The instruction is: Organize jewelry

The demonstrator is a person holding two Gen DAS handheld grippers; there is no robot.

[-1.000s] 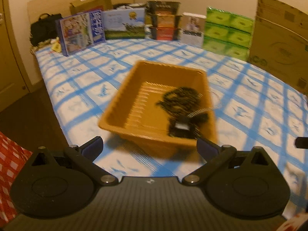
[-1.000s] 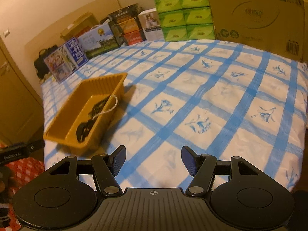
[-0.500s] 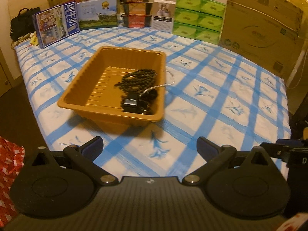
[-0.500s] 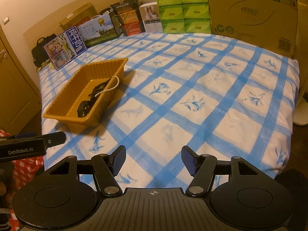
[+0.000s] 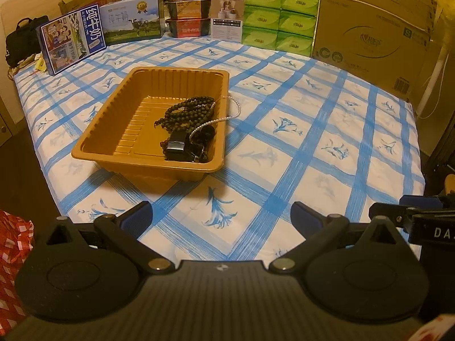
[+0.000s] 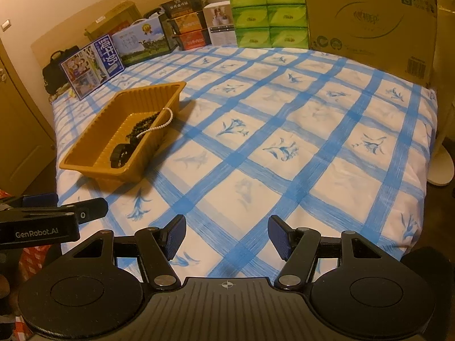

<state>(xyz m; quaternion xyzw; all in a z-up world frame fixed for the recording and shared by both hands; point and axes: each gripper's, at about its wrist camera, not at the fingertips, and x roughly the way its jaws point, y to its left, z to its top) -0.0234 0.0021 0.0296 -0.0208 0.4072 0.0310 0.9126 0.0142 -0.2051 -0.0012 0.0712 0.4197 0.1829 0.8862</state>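
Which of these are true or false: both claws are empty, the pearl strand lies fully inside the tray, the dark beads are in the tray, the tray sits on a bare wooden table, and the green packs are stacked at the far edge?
1. Both claws are open and empty. True: the left claw and the right claw hold nothing.
2. The pearl strand lies fully inside the tray. False: it drapes over the rim of the tray.
3. The dark beads are in the tray. True.
4. The tray sits on a bare wooden table. False: it rests on a blue-checked cloth.
5. The green packs are stacked at the far edge. True.
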